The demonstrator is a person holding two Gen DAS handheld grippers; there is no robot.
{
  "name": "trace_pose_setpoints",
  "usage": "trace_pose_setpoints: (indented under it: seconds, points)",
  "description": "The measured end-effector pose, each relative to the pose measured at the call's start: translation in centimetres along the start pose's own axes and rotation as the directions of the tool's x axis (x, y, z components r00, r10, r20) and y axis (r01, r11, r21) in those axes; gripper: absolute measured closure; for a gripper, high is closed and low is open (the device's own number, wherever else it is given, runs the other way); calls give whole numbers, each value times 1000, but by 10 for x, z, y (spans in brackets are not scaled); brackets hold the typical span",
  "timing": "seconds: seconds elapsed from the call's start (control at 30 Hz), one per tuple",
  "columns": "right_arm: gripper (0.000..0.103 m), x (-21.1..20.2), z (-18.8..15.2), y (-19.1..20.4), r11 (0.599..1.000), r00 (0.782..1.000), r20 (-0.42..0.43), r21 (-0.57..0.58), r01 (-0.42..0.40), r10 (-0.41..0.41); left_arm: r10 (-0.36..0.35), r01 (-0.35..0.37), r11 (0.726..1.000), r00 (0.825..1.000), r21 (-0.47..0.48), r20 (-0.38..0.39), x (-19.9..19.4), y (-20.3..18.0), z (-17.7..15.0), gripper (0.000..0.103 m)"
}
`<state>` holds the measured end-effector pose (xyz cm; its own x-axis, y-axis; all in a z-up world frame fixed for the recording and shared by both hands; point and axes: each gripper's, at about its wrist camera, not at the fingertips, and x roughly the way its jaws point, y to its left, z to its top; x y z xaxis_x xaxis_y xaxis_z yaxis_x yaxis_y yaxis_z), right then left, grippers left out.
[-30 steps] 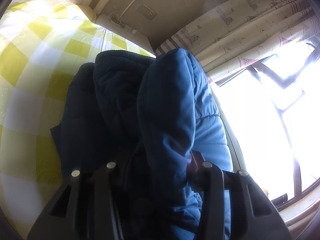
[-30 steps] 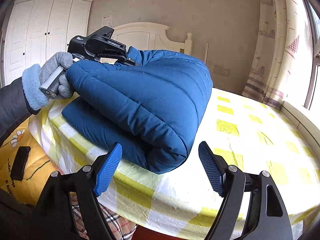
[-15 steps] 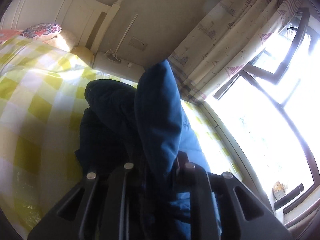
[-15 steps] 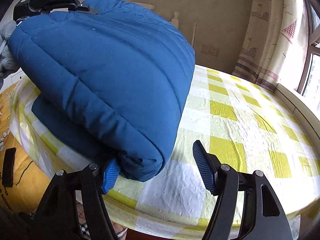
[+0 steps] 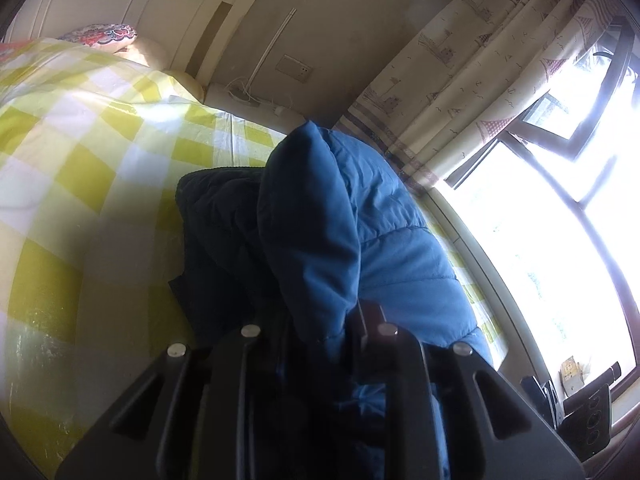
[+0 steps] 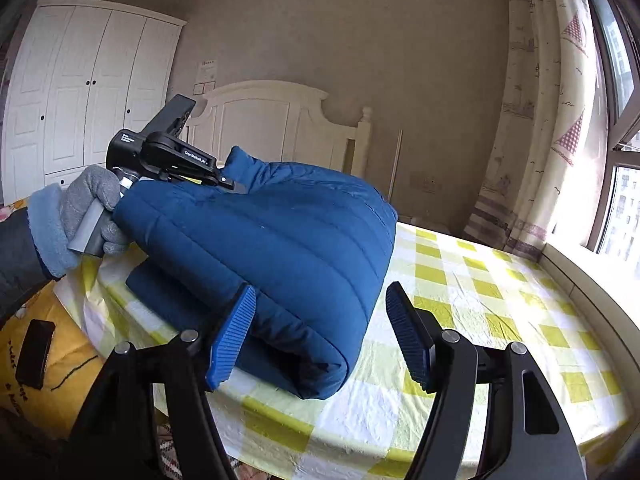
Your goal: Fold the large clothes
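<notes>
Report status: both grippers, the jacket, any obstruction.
Left gripper shut on blue quilted puffer jacket, lifting one edge. Right gripper open, empty, fingers flanking the fold. Nothing blocking on yellow checked bedsheet.

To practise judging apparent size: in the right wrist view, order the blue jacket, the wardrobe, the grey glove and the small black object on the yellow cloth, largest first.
1. Blue jacket
2. Wardrobe, though it stands farther off, so its true size is understated
3. Grey glove
4. Small black object
</notes>
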<state>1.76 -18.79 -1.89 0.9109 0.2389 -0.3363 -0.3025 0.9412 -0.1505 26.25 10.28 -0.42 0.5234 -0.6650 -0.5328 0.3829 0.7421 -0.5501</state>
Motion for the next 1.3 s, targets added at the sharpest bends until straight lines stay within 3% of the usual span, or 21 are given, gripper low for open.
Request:
trace_pose_setpoints:
  seconds: [0.23, 0.27, 0.3, 0.33, 0.37, 0.43, 0.5, 0.57, 0.67, 0.8, 0.87, 0.93, 1.0, 1.13, 1.3]
  points:
    - [36, 45, 66, 83, 992, 996, 41, -106, -74, 79, 18, -19, 1000, 1000, 17, 24, -2, 5, -5, 78]
    - [29, 59, 65, 93, 988, 996, -7, -126, -94, 94, 35, -36, 999, 999, 34, 20, -3, 2, -4, 71]
    - [28, 78, 58, 104, 979, 988, -107, -159, -130, 114, 58, -58, 997, 998, 51, 17, -3, 2, -3, 66]
    - [28, 96, 46, 113, 968, 976, -190, -202, -147, 109, 105, -106, 992, 994, 62, 18, -8, 3, 0, 46]
    - [28, 102, 35, 118, 955, 980, -176, -262, -141, 97, 159, -160, 985, 987, 60, 30, -13, 4, 3, 34]
    - [28, 103, 20, 123, 936, 988, -141, -333, -110, 66, 177, -181, 983, 980, 30, 92, -36, 5, 12, 34]
    - [29, 105, 24, 122, 945, 985, -156, -306, -119, 73, 163, -170, 985, 972, 26, 171, -61, -8, 20, 34]
    - [29, 106, 26, 122, 944, 985, -157, -309, -116, 69, 152, -174, 981, 965, 89, 212, -75, -33, 24, 34]
    - [28, 104, 25, 122, 946, 987, -148, -307, -107, 63, 176, -227, 952, 954, 204, 241, -68, -71, 24, 33]
    - [28, 104, 24, 123, 947, 987, -147, -303, -105, 62, 227, -252, 947, 964, 199, 139, -11, -67, 34, 33]
    - [28, 106, 21, 122, 946, 987, -147, -307, -103, 60, 306, -312, 938, 950, 150, 63, 33, -36, 37, 34]
    - [28, 104, 17, 127, 937, 990, -135, -337, -88, 44, 297, -296, 952, 955, 75, -5, 61, 0, 37, 29]
    - [28, 105, 16, 129, 933, 991, -130, -351, -83, 39, 285, -284, 958, 958, 29, -22, 66, 14, 36, 28]
    - [30, 94, 26, 119, 950, 986, -138, -285, -128, 92, 337, -334, 939, 941, 75, -23, 69, 13, 35, 24]
    - [30, 56, 37, 117, 953, 995, 4, -289, -92, 97, 348, -345, 935, 937, 80, -20, 70, 14, 36, 22]
